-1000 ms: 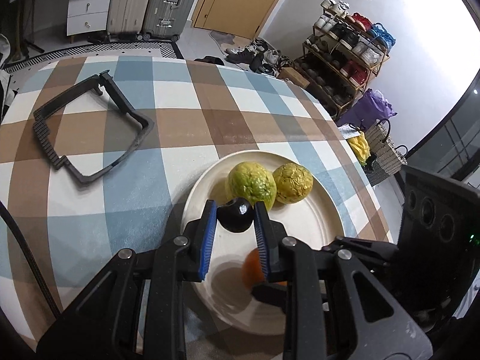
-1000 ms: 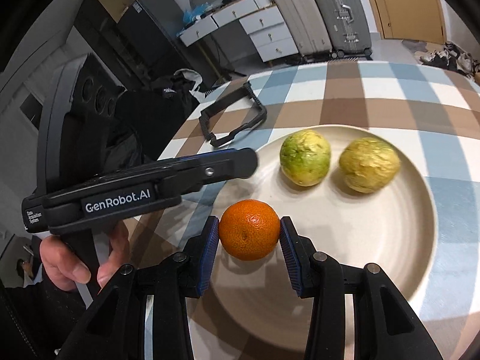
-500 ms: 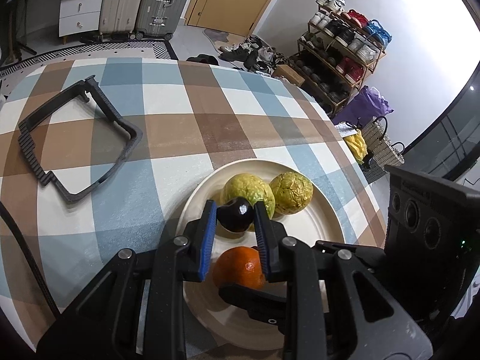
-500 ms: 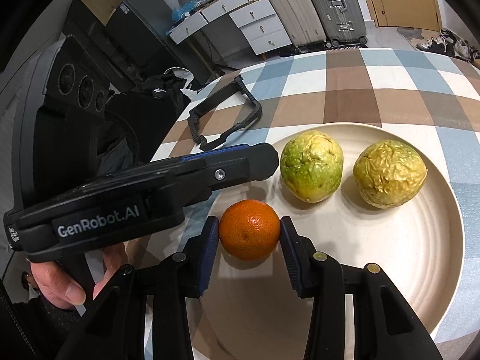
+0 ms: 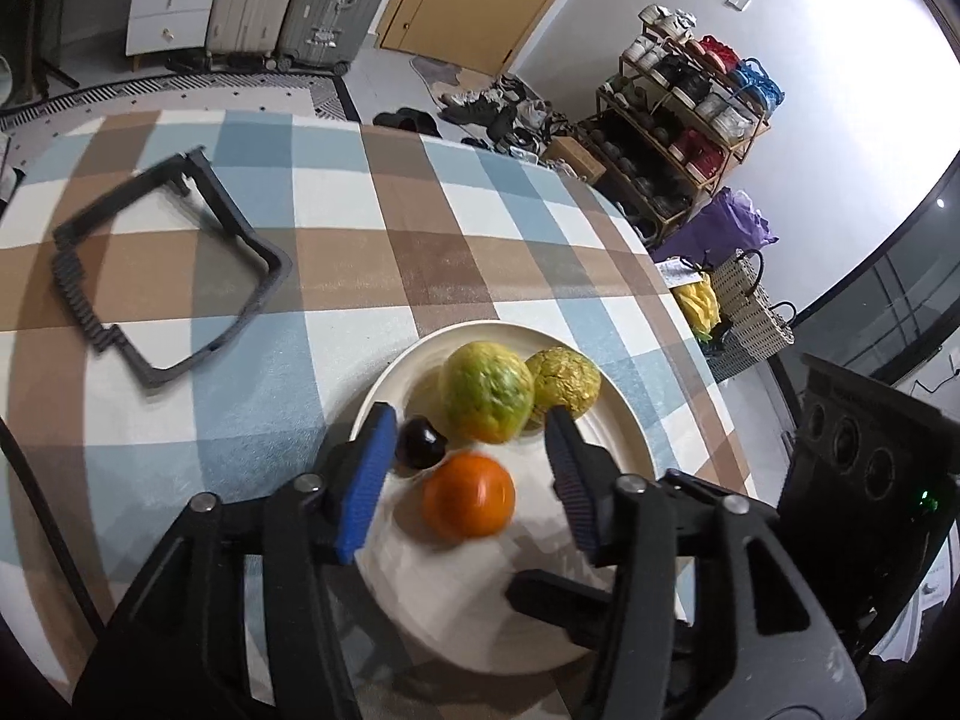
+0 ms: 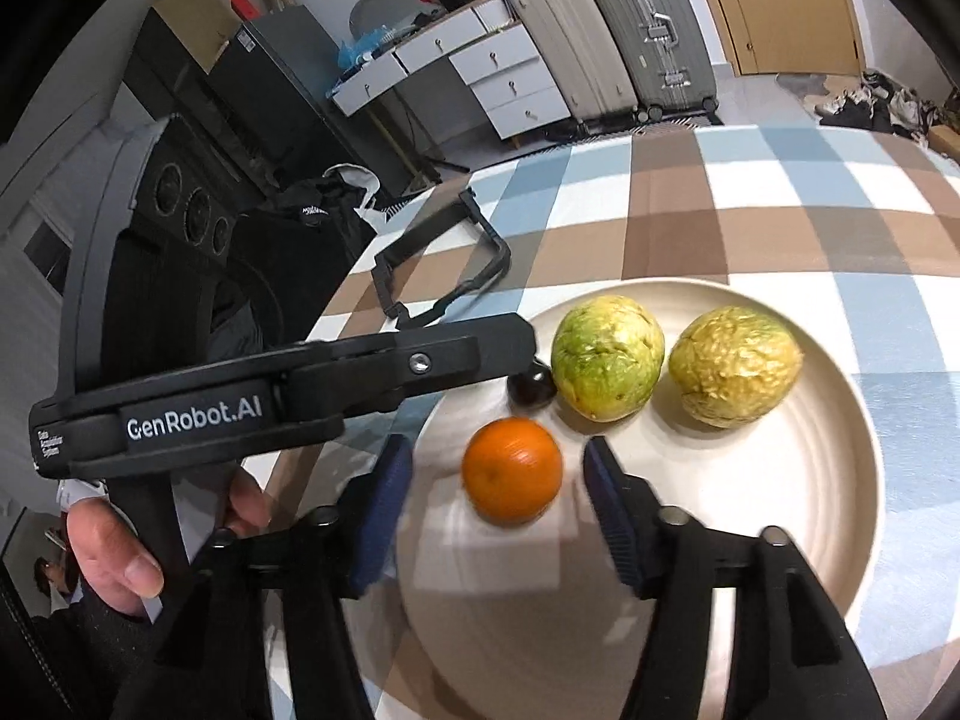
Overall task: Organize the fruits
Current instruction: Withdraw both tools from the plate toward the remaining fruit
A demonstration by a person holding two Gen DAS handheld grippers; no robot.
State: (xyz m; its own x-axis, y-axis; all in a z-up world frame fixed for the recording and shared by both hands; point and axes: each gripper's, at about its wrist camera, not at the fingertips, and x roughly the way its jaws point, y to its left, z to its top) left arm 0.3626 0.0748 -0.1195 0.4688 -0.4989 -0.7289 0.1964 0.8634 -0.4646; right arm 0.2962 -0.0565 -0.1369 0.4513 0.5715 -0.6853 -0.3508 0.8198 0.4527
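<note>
Both sets of jaws have just been opening, and the fruits they clamped half a second earlier now lie loose on the plate.

Left wrist view: the left gripper (image 5: 465,465) stands with its jaws apart over the near side of the cream plate (image 5: 630,438). One small dark fruit (image 5: 420,441) sits just inside the left blue pad (image 5: 363,486), so close that I cannot tell whether they touch; the right pad is well clear of it. Four fruits are on the plate: that dark one, one orange (image 5: 468,495) just in front of it, one green-yellow wrinkled fruit (image 5: 486,393) and one yellow wrinkled fruit (image 5: 564,381) side by side at the far side. One black square frame (image 5: 174,270) lies on the checked tablecloth (image 5: 420,240), well apart from the plate to the left.

Right wrist view: the right gripper (image 6: 498,501) is also spread, the orange (image 6: 513,471) resting on the plate (image 6: 840,450) between the pads with a gap on each side. The same count of four holds: orange, dark fruit (image 6: 531,387), green-yellow fruit (image 6: 606,357), yellow fruit (image 6: 735,375). The left gripper's (image 6: 516,354) black body crosses the picture, its tip above the dark fruit, held by a person's hand (image 6: 120,546). The single frame (image 6: 444,267) lies beyond it.
</note>
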